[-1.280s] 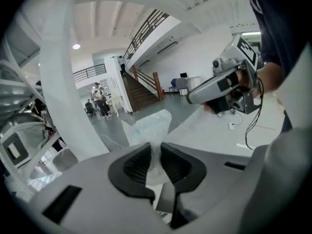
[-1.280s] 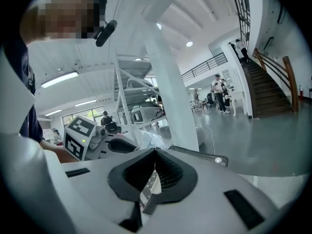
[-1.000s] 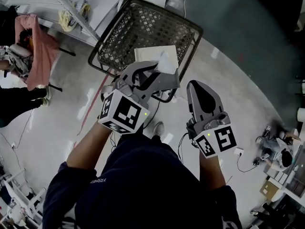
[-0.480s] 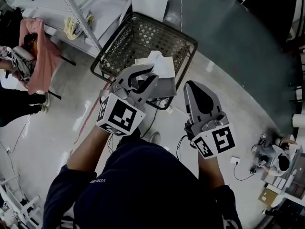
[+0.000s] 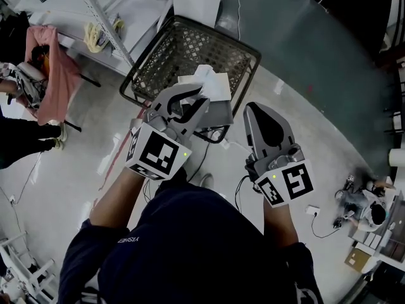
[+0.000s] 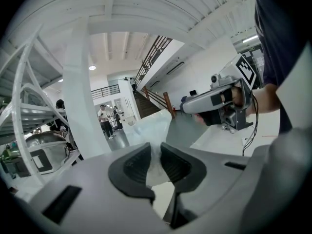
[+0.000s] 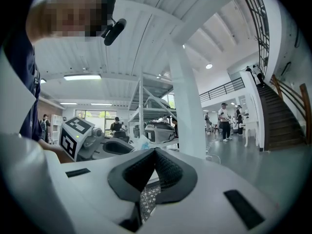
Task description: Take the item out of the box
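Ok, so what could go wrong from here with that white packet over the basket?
1. The left gripper pinches only a fold of the white packet's thin wrap, so it might slip and drop into the mesh basket.
2. The right gripper is shut and empty beside it, so nothing is ready to catch a fall.

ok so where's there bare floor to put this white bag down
Bare: the pale floor left of the basket, up to the pink cloth, and the dark floor right of the basket. Crowded: cables and a seated person lower right, the shelf top left.
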The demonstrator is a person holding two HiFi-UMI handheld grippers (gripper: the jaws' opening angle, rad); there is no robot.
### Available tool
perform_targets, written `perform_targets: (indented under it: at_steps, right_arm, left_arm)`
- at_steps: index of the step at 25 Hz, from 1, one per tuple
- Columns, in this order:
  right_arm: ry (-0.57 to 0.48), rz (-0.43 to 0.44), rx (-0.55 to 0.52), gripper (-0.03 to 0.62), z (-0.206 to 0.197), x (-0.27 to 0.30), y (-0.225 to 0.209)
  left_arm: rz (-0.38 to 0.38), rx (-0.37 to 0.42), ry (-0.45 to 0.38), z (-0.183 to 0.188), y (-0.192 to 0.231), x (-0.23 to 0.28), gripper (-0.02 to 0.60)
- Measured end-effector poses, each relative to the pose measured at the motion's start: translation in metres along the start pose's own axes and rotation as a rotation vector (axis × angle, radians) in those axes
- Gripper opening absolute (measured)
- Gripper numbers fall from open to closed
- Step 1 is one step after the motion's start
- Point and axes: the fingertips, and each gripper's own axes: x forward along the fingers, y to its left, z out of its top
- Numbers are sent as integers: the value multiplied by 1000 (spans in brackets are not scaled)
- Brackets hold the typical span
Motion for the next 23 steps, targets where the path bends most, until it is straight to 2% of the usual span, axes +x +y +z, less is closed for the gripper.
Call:
perform_targets:
  at_steps: [23]
  right_arm:
    - [29, 12, 28, 21, -13, 12, -5]
  left_arm:
    - [-6, -8, 22, -7, 1, 5, 66]
